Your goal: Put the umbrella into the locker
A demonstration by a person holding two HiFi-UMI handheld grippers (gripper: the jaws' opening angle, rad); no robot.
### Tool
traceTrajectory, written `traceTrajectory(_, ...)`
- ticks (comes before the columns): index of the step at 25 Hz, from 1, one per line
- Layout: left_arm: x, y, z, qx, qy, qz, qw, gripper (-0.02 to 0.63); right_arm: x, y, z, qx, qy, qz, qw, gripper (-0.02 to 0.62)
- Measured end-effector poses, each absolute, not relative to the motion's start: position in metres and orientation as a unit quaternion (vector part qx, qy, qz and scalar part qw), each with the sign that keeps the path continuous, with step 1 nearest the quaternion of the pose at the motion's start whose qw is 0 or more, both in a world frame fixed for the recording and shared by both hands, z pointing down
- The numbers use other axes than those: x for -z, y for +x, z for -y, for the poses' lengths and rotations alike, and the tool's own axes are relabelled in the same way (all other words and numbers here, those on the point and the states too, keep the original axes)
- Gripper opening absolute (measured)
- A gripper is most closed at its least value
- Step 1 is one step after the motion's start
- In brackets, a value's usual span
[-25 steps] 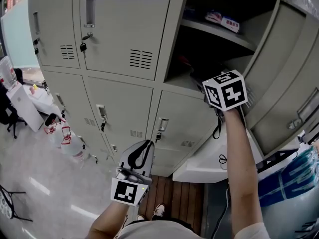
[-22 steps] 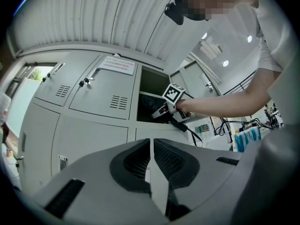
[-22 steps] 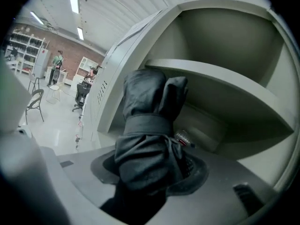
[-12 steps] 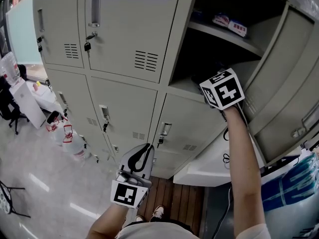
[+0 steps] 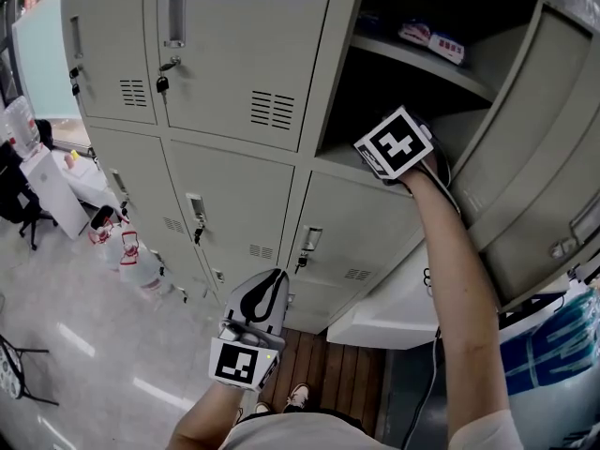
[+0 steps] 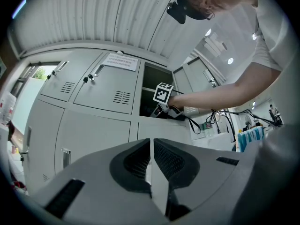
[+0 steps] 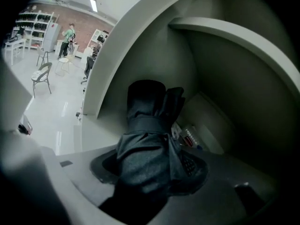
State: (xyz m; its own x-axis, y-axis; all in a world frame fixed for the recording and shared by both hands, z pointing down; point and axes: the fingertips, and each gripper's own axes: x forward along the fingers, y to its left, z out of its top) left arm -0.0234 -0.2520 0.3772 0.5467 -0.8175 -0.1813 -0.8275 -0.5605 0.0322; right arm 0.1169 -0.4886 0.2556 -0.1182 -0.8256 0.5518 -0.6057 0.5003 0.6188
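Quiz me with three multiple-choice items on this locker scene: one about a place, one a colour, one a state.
1. Where is the umbrella? A on the floor; B inside the open locker; C on a chair.
2. Its colour? A red; B black; C yellow.
3. The left hand-held gripper is: A wide open; B gripping keys; C shut, empty.
Answers: B, the right hand-held gripper holds it under the locker's shelf, jaws just easing open; B, dark fabric; C, its jaws meet on nothing.
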Motion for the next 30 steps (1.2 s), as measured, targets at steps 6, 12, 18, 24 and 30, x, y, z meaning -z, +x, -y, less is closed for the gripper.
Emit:
traceTrajectory(6,-0.379,-0.030,0.256,-0.085,-0.871,-0.483,0.026,0.043,-0.259,0.121,0.503,0.096,0.485,0.730,0.472,0.256)
traceTrajectory(12,-0.383,-0.024,0.255,-0.080,-0.873,-0.481,0.026,0.043,-0.257,0.124,0.512,0.112,0.490,0.722,0.475,0.261)
traceTrajectory(18,-0.391,-0.021,0.260,-0.076,-0.872,-0.484,0.010,0.043,-0.255,0.129,0.517,0.179,0.497,0.674,0.516,0.253)
traceTrajectory(24,-0.395,-0.014,0.259,-0.067,-0.873,-0.483,0.009,0.043,-0.256,0.136,0.524,0.217,0.500,0.646,0.535,0.249)
traceTrajectory(30,-0.396,-0.012,0.259,-0.061,-0.872,-0.486,0.010,0.043,-0.256,0.142,0.533,0.215,0.510,0.652,0.519,0.244)
